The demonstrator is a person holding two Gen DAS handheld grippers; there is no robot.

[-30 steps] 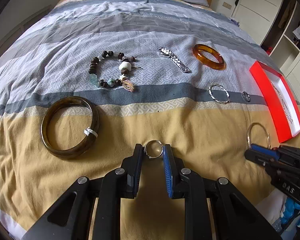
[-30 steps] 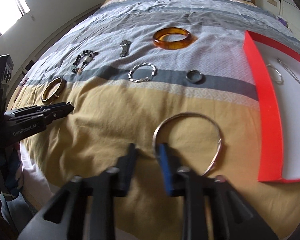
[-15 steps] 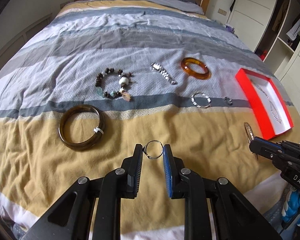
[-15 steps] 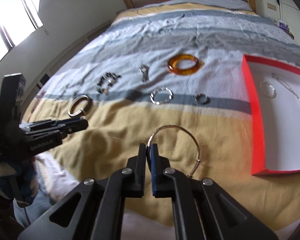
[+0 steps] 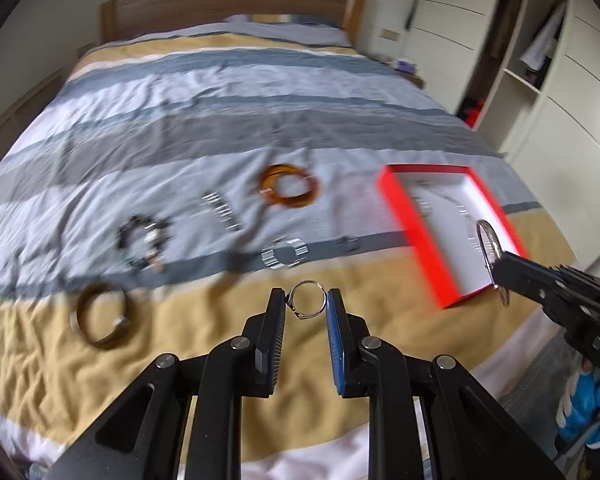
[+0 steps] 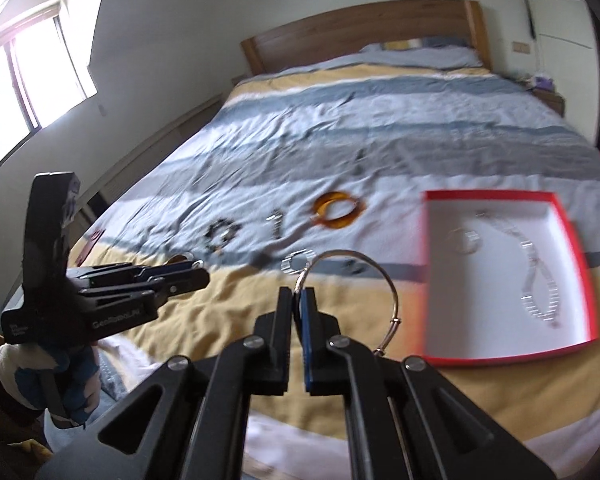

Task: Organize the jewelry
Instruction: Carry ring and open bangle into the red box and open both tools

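Carrying both pieces to the red box (image 6: pixel 504 354) is the step in hand, judging by how things lie. Nearest, the left hand-held gripper (image 5: pixel 306 306) grasps a small silver ring (image 5: pixel 307 305) across its width, lifted clear of the bed (image 5: pixel 180 128). The right hand-held gripper (image 6: pixel 298 298) is clenched on the rim of a thin silver bangle (image 6: pixel 374 272), whose loop hangs out to the right of the fingers, close to the box's near left corner.

To do this well, each piece should be brought over the white floor of the box, lowered until nearly resting, and only then let go, one at a time. The bangle is pinched at one point, so it could swing; a slow, level carry would help. It should land beside the silver chain (image 6: pixel 538 280) and not on it.

Farther off on the bed lie a dark bangle (image 5: pixel 102 316), a beaded bracelet (image 5: pixel 142 240), a twisted silver bracelet (image 5: pixel 284 254) and an amber bangle (image 5: pixel 290 186), blurred here.
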